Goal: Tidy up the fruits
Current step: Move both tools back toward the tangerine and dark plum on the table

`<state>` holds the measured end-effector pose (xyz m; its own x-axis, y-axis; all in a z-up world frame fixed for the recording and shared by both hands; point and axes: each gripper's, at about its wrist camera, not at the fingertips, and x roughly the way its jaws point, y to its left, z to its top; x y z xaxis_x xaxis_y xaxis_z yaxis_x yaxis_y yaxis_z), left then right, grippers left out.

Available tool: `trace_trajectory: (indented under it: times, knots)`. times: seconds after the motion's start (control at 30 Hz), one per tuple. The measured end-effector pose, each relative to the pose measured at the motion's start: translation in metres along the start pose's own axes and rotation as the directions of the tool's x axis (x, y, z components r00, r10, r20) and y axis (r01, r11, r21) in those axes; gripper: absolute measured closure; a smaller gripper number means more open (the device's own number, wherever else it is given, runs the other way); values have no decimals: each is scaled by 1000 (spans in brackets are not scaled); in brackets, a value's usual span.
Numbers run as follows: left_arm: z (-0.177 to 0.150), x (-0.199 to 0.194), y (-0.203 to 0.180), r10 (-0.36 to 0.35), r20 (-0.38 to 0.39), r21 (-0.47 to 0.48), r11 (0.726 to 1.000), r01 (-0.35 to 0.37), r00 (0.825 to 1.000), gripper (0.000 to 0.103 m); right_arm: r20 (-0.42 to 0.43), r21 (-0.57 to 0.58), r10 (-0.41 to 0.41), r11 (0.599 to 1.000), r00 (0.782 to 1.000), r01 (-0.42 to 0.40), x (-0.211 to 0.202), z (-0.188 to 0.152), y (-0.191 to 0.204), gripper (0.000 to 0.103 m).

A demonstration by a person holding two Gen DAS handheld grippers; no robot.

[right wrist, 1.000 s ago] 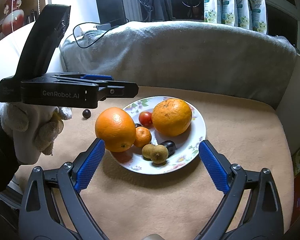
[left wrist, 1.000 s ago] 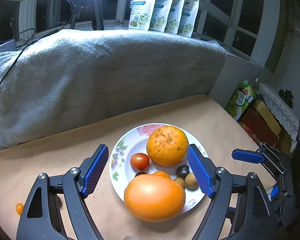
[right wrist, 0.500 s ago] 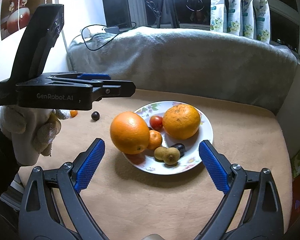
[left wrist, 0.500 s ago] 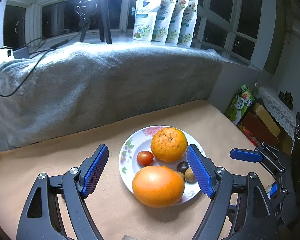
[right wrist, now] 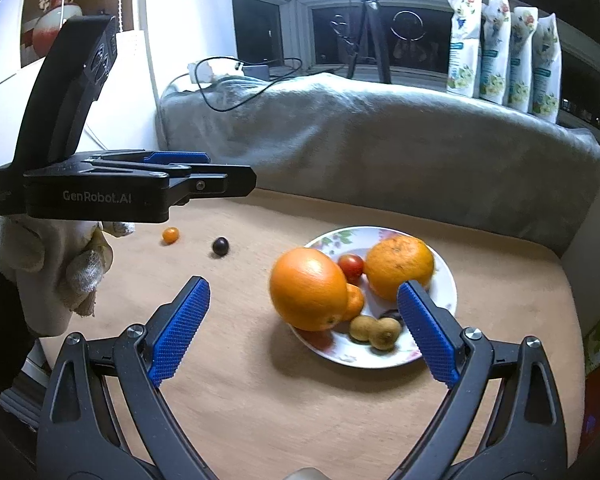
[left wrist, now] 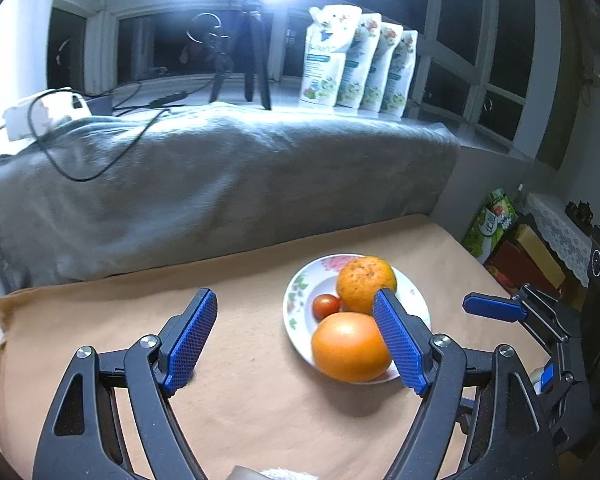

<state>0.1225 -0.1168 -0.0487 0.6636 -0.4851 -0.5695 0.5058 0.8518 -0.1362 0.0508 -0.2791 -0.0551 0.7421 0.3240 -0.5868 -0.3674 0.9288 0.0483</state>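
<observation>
Floral porcelain plate (right wrist: 446, 300) on the tan worktop (right wrist: 260, 380) carrying two oranges (right wrist: 308, 288), a cherry tomato (right wrist: 351, 265) and small fruits. Left gripper (left wrist: 296, 344) and right gripper (right wrist: 304, 332): fingers spread wide, holding nothing. A kumquat (right wrist: 171, 235) and dark grape (right wrist: 220, 246) lie apart, left of the plate.

Plate (right wrist: 448, 280) sits on the table (right wrist: 300, 400), in front of the blanket-covered backrest (right wrist: 380, 140). On the plate: big orange (right wrist: 308, 294) at left rim, second orange (right wrist: 398, 266) behind-right, tomato (right wrist: 351, 265) between them, two longans (right wrist: 374, 330) at front. Left of the plate, on the table: a dark berry (right wrist: 220, 246), then a kumquat (right wrist: 170, 235) further left. Pouches (right wrist: 504, 52) stand on the sill behind.
</observation>
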Motion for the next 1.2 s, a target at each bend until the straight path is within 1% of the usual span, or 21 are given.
trace_trajectory:
  times: [0.27, 0.53, 0.9, 1.03, 1.13, 1.2]
  knots:
    - [-11, -17, 29, 48, 15, -47, 998, -47, 999, 22, -19, -35, 31, 999, 999, -32, 14, 9, 24, 6]
    - [-29, -28, 66, 106, -3, -100, 989, -106, 994, 22, -34, -48, 76, 996, 997, -78, 37, 19, 46, 6]
    - [-68, -37, 120, 186, -57, -186, 963, -193, 981, 22, -73, 29, 144, 989, 987, -142, 72, 30, 59, 6]
    - [-85, -38, 133, 184, -69, -204, 959, -194, 981, 22, -88, 55, 155, 987, 984, -151, 86, 37, 63, 6]
    - [-94, -35, 139, 183, -84, -217, 956, -197, 980, 23, -104, 51, 159, 987, 982, -154, 97, 40, 71, 7]
    - [-99, -33, 143, 182, -94, -225, 954, -199, 979, 23, -119, 34, 162, 987, 980, -159, 105, 42, 79, 12]
